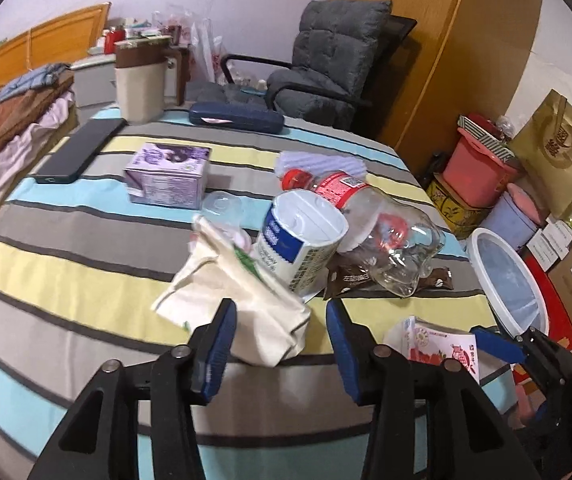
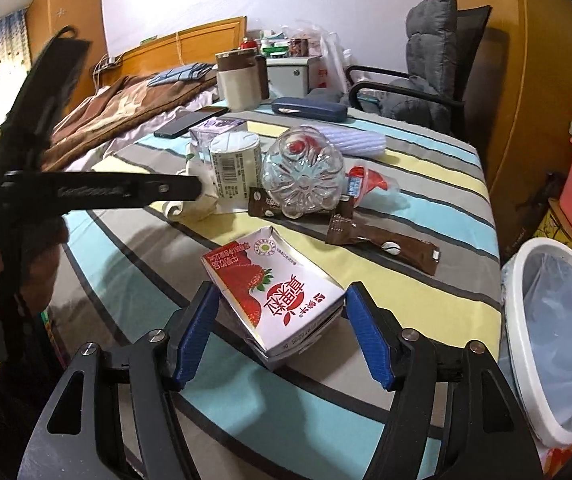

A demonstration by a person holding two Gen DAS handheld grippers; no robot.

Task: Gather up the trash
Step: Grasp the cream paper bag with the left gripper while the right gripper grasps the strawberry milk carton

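Right claw (image 2: 281,332) spread wide around strawberry carton (image 2: 275,300), pads just off its sides. Left claw (image 1: 279,340) part open over crumpled cloth (image 1: 241,304) (nothing gripped). White bin (image 2: 554,340) beyond counter (image 2: 426,312) edge, right of carton.

A tablecloth (image 2: 426,184) striped in grey, yellow, pale blue and dark lines carries a red-and-white strawberry carton (image 2: 273,292), a purple carton (image 1: 165,178), a brown wrapper (image 2: 382,246), a clear bottle (image 1: 382,232) with a red label, beside a white-rimmed bin (image 2: 526,344).
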